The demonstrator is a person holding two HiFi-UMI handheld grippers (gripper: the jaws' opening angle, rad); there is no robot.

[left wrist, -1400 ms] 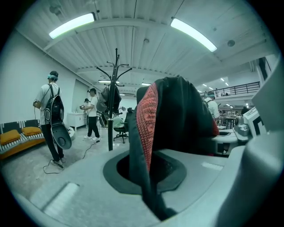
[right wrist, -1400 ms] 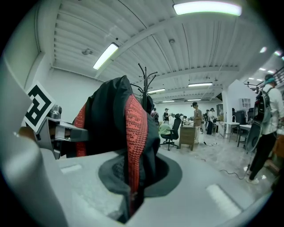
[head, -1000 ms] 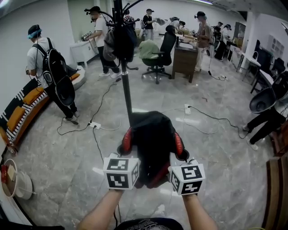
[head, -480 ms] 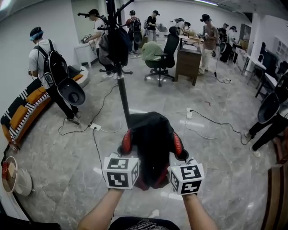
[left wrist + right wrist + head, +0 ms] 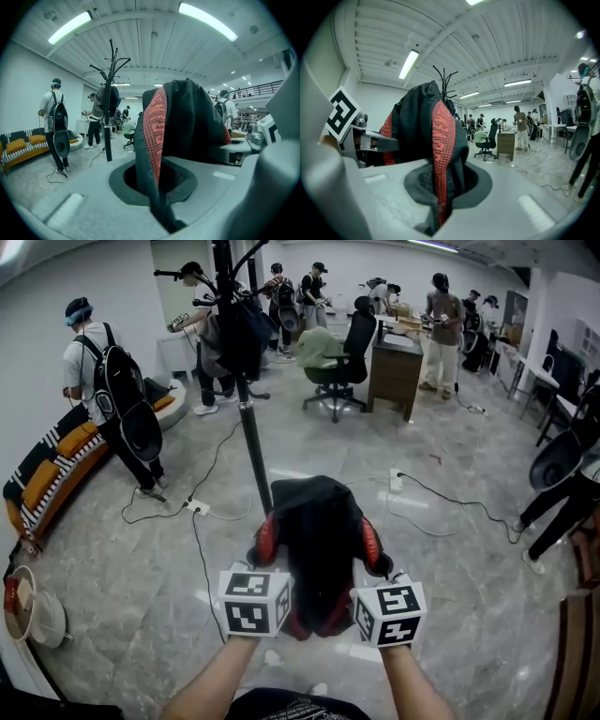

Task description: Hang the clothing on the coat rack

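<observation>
While facing the coat rack point(image 5: 246, 381) with the job not yet done, holding the clothing point(image 5: 319, 540) out front, well short of the pole. Black garment with red knitted trim, bunched up between the two tools.

Left gripper point(image 5: 161, 206) clamped tight on one red-trimmed edge, right gripper point(image 5: 436, 211) pinched the same way on the other edge. Nothing between either pair of jaws but fabric.

Probably gripped at both sides to keep the thing spread a bit, ready to drop over a prong instead of dangling in one lump. Kept up off the floor too, clear of the cables point(image 5: 202, 521) trailing near the rack's foot.

Worth noting: already a dark bag or jacket point(image 5: 239, 329) hanging on the rack, so better to aim for one of the free upper hooks point(image 5: 117, 63).

Next bit, just guessing: closing the gap, lifting higher, then catching an edge over a hook before letting go. Hard to say whether collar, hem or sleeve in each grip.
</observation>
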